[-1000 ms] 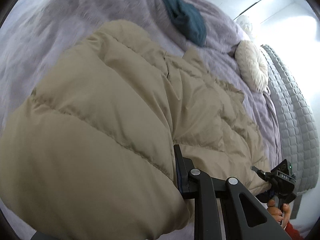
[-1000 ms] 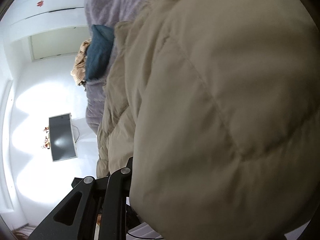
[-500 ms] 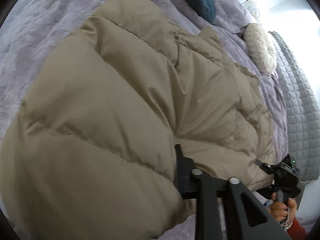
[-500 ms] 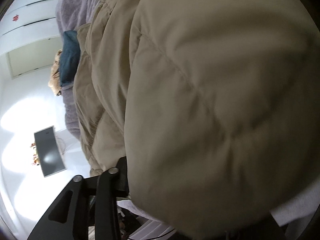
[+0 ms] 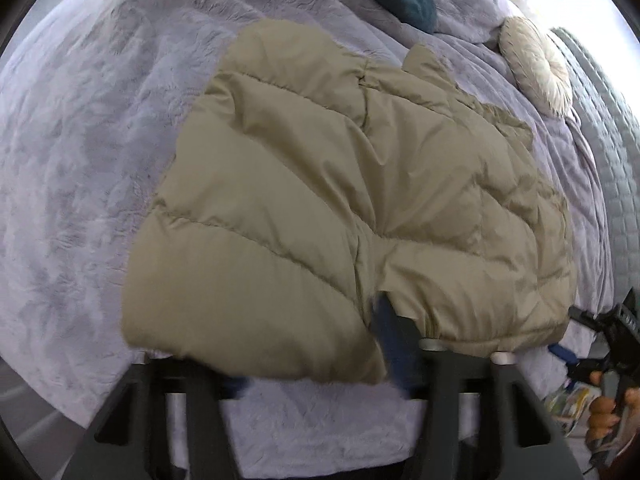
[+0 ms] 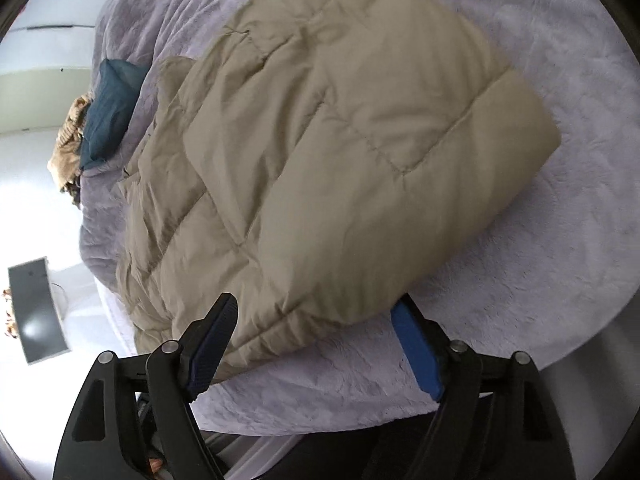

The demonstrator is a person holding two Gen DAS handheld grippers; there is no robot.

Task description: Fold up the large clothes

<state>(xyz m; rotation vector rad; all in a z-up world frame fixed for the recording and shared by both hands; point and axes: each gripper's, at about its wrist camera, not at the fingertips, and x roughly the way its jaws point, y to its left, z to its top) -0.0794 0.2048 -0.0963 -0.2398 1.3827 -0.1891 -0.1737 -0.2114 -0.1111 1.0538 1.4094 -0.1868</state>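
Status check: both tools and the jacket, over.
Right tool open. Left tool open. Beige quilted puffer jacket folded on lilac plush blanket. Nothing obstructing.

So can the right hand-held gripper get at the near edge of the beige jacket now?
Probably yes: the right hand-held gripper is open, its fingers either side of the beige jacket hem, with nothing between.

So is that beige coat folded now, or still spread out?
Folded. The coat lies doubled on the bed, one padded layer atop another, with a rounded fold edge at one side. Whether further folds remain, I cannot tell.
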